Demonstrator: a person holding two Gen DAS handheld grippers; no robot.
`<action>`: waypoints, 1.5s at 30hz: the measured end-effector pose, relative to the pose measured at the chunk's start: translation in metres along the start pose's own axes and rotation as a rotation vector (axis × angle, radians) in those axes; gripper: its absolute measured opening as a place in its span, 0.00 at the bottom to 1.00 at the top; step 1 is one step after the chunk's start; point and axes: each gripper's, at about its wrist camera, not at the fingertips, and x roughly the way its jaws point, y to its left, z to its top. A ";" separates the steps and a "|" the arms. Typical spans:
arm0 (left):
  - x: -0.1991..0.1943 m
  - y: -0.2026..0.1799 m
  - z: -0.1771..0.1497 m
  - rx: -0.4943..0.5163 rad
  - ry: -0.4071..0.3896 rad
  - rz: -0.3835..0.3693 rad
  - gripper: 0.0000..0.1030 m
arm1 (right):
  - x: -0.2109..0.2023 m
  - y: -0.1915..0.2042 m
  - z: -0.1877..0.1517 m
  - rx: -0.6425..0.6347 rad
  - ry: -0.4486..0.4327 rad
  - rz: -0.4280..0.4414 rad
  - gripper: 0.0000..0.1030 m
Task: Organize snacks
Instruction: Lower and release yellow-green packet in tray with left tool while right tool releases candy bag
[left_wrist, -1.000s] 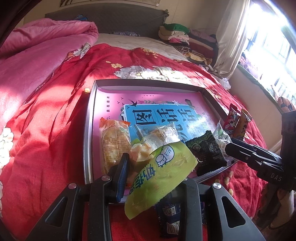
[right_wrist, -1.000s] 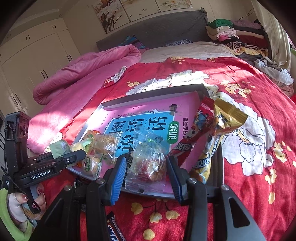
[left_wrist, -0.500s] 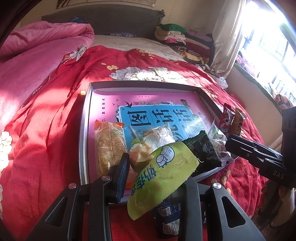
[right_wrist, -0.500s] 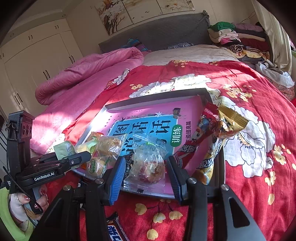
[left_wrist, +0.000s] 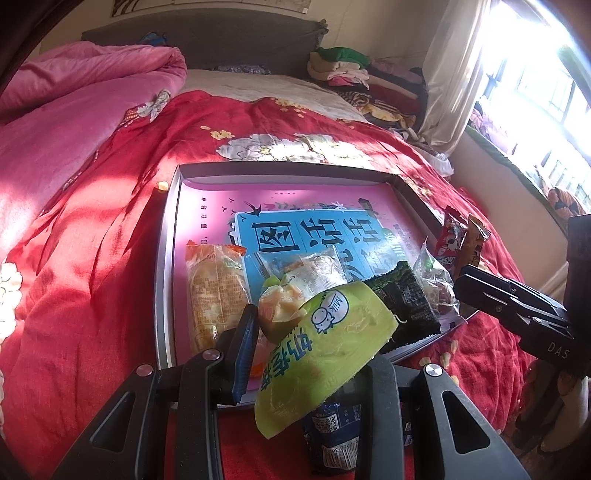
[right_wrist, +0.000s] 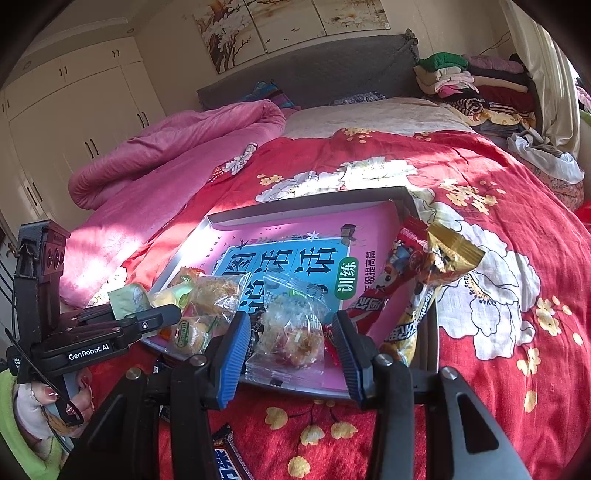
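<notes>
A grey tray with a pink and blue book cover as its floor lies on the red bed. Along its near edge lie an orange bread pack, a clear pastry pack, a dark green pack and a clear snack bag. My left gripper is shut on a light green milk snack packet, held over the tray's near edge. My right gripper is open, empty, its fingers either side of the clear snack bag. Red and gold stick packs lean on the tray's right rim.
A dark blue packet lies on the red bedspread below my left gripper. A chocolate bar lies near my right gripper. A pink duvet is heaped at left. Folded clothes are stacked by the headboard.
Both grippers have drawn back and risen slightly from the tray. The left still holds the green packet. The right stays open around the clear bag.
</notes>
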 end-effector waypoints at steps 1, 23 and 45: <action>0.001 0.000 0.001 0.002 -0.001 0.000 0.33 | 0.000 0.001 0.000 -0.002 -0.001 0.001 0.45; 0.012 -0.005 0.007 0.025 0.007 0.001 0.33 | -0.024 -0.016 0.004 0.047 -0.088 -0.092 0.47; 0.002 -0.001 0.010 -0.008 -0.016 -0.013 0.48 | -0.013 -0.047 0.004 0.160 -0.052 -0.124 0.47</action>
